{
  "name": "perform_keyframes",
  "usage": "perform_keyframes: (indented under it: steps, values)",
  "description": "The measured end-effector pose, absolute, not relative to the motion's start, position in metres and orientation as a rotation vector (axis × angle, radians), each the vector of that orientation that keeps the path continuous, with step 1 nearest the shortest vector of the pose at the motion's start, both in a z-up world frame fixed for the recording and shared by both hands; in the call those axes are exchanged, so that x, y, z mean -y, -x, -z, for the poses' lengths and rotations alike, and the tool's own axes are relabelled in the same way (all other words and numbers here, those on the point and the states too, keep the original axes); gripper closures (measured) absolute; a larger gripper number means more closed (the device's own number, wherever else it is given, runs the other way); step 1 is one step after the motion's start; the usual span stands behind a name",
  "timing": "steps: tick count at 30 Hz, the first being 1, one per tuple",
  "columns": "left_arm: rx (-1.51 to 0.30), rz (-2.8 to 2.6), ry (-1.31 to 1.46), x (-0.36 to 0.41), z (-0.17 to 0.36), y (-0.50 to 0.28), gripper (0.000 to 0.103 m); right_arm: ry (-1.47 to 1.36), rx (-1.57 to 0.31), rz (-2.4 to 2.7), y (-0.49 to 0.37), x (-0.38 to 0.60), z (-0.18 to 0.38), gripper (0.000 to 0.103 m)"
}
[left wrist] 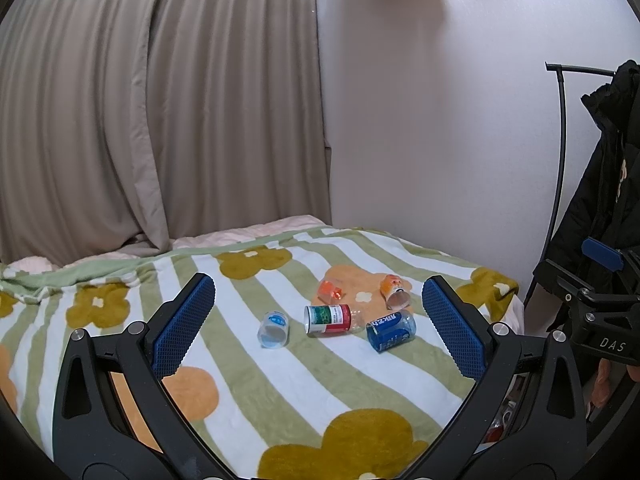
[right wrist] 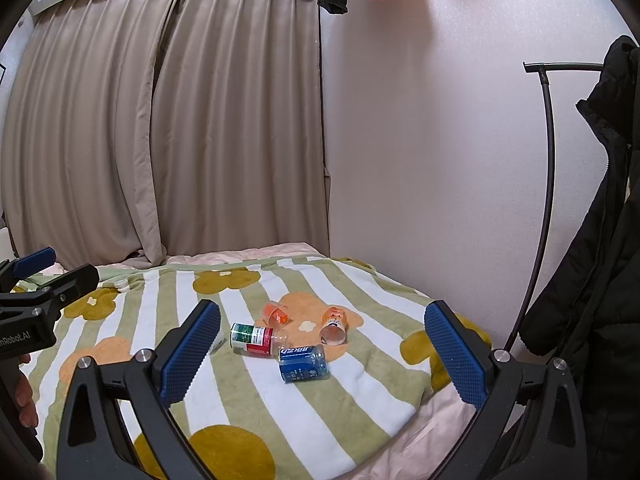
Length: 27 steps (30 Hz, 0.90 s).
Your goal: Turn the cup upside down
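Several small clear cups lie on their sides on a striped, flowered blanket. A light-blue cup, a red-and-green cup, a dark-blue cup, an orange cup and an orange-faced cup show in the left wrist view. The right wrist view shows the red-and-green cup, the dark-blue cup, the orange cup and the orange-faced cup. My left gripper is open and empty, held back above the blanket. My right gripper is open and empty too.
The blanket covers a bed against a white wall. Beige curtains hang behind. A black coat on a rack stands at the right. The right gripper's body shows at the right edge.
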<state>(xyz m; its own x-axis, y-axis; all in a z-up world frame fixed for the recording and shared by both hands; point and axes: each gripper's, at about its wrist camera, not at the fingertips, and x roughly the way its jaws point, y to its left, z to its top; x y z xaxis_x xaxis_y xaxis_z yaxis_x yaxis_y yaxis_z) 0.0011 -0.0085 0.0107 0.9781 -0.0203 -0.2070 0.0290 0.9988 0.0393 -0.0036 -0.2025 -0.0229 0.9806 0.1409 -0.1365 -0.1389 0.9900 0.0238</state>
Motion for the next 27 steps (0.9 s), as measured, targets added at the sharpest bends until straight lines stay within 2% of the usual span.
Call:
perform_keyframes:
  steps: [27]
  values:
    - [-0.203, 0.027, -0.046, 0.0136, -0.0084, 0.0012, 0.0, -0.012, -0.126, -0.141, 0.01, 0.1979, 0.0163, 0.001]
